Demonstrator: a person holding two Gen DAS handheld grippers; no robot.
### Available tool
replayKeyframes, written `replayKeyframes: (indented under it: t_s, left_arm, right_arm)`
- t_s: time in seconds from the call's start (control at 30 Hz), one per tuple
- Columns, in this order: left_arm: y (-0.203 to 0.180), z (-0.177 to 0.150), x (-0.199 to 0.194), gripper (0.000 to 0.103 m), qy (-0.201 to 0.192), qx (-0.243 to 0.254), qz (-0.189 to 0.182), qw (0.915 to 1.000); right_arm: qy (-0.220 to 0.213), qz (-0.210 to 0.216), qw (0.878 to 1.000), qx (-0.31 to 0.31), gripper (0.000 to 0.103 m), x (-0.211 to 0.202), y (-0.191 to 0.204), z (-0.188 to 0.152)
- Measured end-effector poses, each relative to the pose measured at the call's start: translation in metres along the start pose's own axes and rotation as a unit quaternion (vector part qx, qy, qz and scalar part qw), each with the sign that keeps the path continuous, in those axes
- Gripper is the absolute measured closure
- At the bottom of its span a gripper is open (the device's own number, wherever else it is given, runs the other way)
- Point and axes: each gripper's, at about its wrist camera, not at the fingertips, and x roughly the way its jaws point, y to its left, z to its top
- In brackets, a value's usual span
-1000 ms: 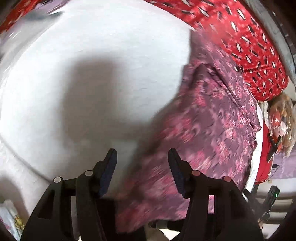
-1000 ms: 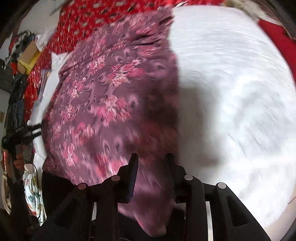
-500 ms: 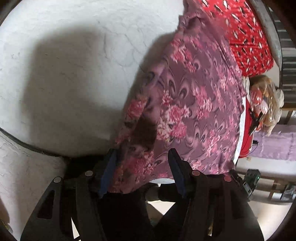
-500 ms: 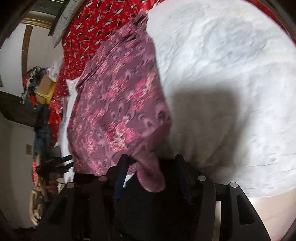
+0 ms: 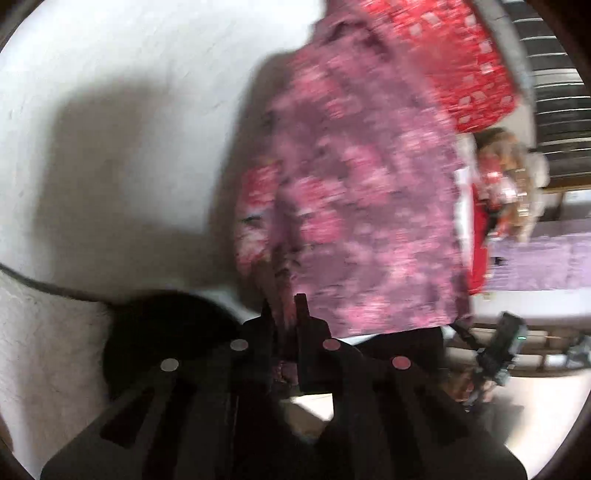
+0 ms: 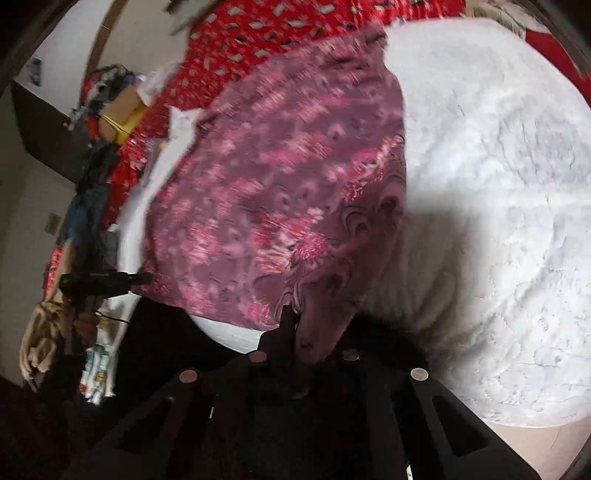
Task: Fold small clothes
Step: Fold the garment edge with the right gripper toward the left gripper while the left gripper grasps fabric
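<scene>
garment: purple floral cloth (image 5: 369, 206), lying on the white quilted bed cover (image 5: 122, 110), its near hem at the cover's near edge; both views motion-blurred.
left gripper (image 5: 283, 314): jaws narrow, pinched on the cloth's near hem at one corner; fabric bunches between the fingers.
right gripper (image 6: 295, 321): jaws narrow, clamped on the other near corner; the cloth curls over the fingers there.
why held so: one grip per corner keeps the hem taut, so the near edge can likely travel as one straight line for a fold.
far end: cloth reaches toward the cover's far edge, next to the red patterned sheet (image 6: 258, 33).
step (judged): start of a fold, near edge just gripped; fold not yet laid.
risk: thin slippery-looking fabric may slide out of a pinch.
clutter: doll (image 5: 506, 184) beyond the bed's side edge, not involved.
</scene>
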Motion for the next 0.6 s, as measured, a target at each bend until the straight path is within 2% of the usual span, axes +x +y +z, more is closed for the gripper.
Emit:
replayKeyframes:
  t_s: [0.1,0.23,0.33,0.6]
  left_arm:
    - [-0.010,0.007,-0.025,0.096,-0.032,-0.003,-0.061,0.9976]
    - [-0.023,0.021,-0.044,0.096,-0.061,-0.004,-0.102,0.9929]
    - [-0.035,0.034,-0.049,0.096,-0.077,-0.009,-0.112,0.9907]
    - [-0.051,0.075,-0.054,0.096,-0.127,-0.035,-0.122,0.9838]
  right_arm:
    - [-0.037,0.045,0.998,0.014,0.095,-0.022,0.010,0.004]
    - [-0.087,0.098,0.991,0.035,0.095,-0.043,0.016,0.016]
    - [-0.112,0.124,0.985,0.048,0.095,-0.049,0.015,0.027]
    - [-0.148,0.136,0.978,0.065,0.095,-0.051,0.010,0.061]
